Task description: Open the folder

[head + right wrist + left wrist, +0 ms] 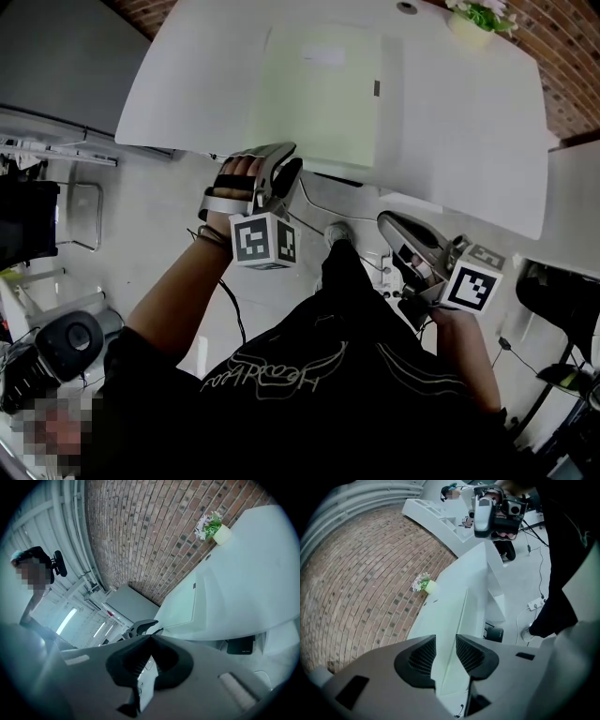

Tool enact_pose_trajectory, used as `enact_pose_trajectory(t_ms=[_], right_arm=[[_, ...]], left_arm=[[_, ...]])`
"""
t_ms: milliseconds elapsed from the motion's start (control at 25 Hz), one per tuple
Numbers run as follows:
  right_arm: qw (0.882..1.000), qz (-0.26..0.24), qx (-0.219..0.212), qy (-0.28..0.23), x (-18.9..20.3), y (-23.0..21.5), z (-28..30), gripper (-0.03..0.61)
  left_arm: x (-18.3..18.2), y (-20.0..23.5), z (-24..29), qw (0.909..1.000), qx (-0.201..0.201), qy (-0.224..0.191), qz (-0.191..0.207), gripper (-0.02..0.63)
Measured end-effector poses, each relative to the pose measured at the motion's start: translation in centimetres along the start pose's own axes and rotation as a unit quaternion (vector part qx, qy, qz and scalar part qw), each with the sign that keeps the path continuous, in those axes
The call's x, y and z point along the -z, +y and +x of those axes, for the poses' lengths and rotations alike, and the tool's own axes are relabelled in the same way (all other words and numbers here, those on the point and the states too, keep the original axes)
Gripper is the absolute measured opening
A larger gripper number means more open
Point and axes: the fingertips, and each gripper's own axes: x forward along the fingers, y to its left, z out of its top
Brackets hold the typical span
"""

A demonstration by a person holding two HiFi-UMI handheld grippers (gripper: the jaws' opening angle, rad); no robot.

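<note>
While you look down, the white bench [450,122] fills the upper head view, and the pale green folder [323,94] lies closed and flat on it, toward 12 o'clock. Your left claw [286,159] is at the bench's near edge, at 6 o'clock of the folder, its jaws apart with nothing pressed between them. Your right claw [386,223], at 4 o'clock of the left and off the bench, has its jaws together and empty. A small potted plant [476,19] sits at 1 o'clock.
</note>
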Motion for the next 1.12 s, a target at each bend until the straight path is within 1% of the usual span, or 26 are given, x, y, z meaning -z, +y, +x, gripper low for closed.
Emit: enact_pose_trajectory(t_ms=[120,320,600,760,880,1000,1040,1120], right_arm=[[1.0,0.007,0.003,0.001,0.3,-0.5,-0.2,-0.006],[1.0,0.014,0.005,0.001,0.7,-1.2,-0.4,-0.006],[1.0,0.022,0.006,0.001,1.5,-1.7,-0.6,-0.006],[1.0,0.024,0.01,-0.001,2.0,-1.8,-0.8,-0.006],[1.0,0.025,0.013,-0.001,2.3,-2.0,-0.9,-0.006],[1.0,0.02,0.014,0.001,2.5,-2.1,-0.7,-0.006],[1.0,0.016,0.017,0.004,2.5,-2.2,-0.6,-0.006],[1.0,0.009,0.021,0.009,2.6,-2.4,-0.5,-0.006]], left_arm=[[0.0,0.0,0.0,0.9998,-0.012,-0.004,0.013,0.11],[0.3,0.1,0.6,0.9985,-0.024,-0.001,0.049,0.11],[0.2,0.1,1.0,0.9965,-0.039,-0.002,0.074,0.11],[0.3,0.1,0.9,0.996,-0.052,-0.007,0.073,0.11],[0.3,0.0,0.9,0.9948,-0.061,-0.006,0.081,0.109],[0.2,0.0,0.9,0.9948,-0.059,-0.005,0.083,0.102],[0.2,-0.1,0.9,0.9951,-0.055,-0.006,0.082,0.08],[0.2,-0.3,0.9,0.9958,-0.047,-0.006,0.079,0.056]])
